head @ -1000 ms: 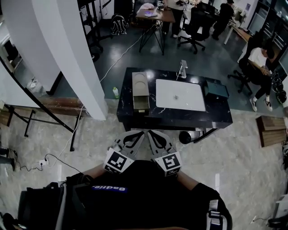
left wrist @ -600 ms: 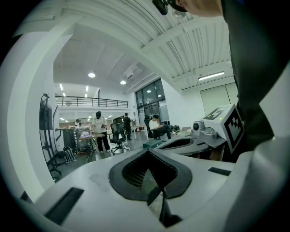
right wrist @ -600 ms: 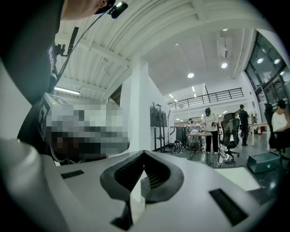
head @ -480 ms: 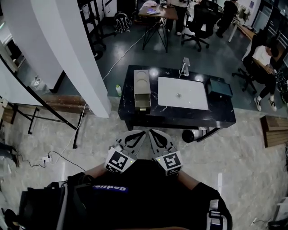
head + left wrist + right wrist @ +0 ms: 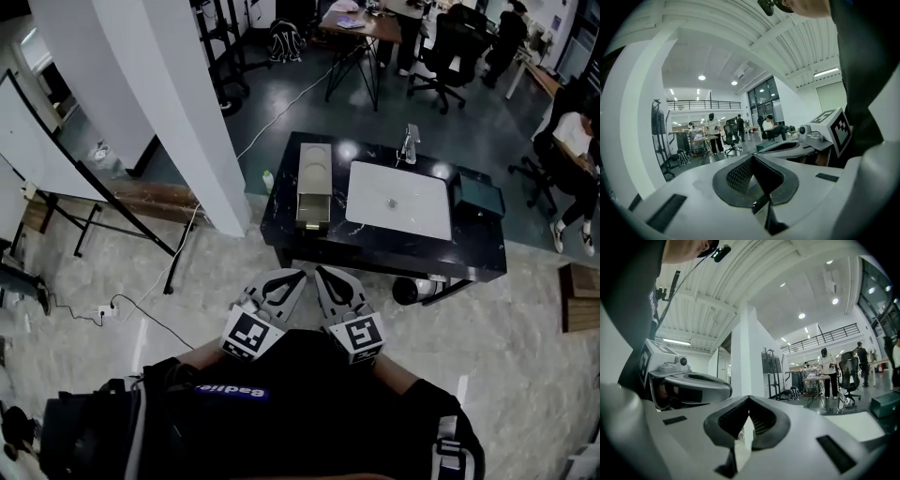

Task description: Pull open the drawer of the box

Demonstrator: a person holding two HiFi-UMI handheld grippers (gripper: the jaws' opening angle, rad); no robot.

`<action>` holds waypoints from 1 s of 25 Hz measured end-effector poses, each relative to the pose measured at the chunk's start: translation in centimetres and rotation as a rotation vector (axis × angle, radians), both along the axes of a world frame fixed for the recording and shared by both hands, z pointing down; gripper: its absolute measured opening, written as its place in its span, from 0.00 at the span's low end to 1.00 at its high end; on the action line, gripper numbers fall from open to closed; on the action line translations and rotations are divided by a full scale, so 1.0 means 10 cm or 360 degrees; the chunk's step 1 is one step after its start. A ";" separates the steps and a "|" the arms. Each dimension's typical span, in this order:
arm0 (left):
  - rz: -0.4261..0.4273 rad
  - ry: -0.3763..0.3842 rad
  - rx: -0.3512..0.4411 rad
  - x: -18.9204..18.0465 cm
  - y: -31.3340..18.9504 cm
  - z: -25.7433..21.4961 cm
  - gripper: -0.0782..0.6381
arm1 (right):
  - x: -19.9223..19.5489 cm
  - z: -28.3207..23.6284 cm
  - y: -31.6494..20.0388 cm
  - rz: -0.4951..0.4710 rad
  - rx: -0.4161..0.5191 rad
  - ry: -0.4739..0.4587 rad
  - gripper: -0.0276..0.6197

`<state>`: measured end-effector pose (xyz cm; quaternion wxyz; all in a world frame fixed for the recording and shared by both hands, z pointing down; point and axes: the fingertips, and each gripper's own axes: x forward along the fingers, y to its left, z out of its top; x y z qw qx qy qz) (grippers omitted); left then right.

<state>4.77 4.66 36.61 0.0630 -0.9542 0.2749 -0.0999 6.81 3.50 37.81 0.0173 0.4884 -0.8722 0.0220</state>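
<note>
Plainly empty, left gripper (image 5: 752, 157) jaws together; right gripper (image 5: 749, 399) likewise

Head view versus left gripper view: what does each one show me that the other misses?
Only the head view shows the box on the black table, across a stretch of floor from the person. Only the left gripper view shows the left gripper with its jaws together and nothing between them. Both show the right gripper alongside and people in the background.
</note>
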 end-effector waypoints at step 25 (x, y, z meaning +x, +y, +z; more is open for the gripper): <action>0.0027 -0.0018 0.0000 1.08 0.08 0.07 0.11 | 1.11 0.06 0.06 0.0036 -0.0004 -0.0037 0.04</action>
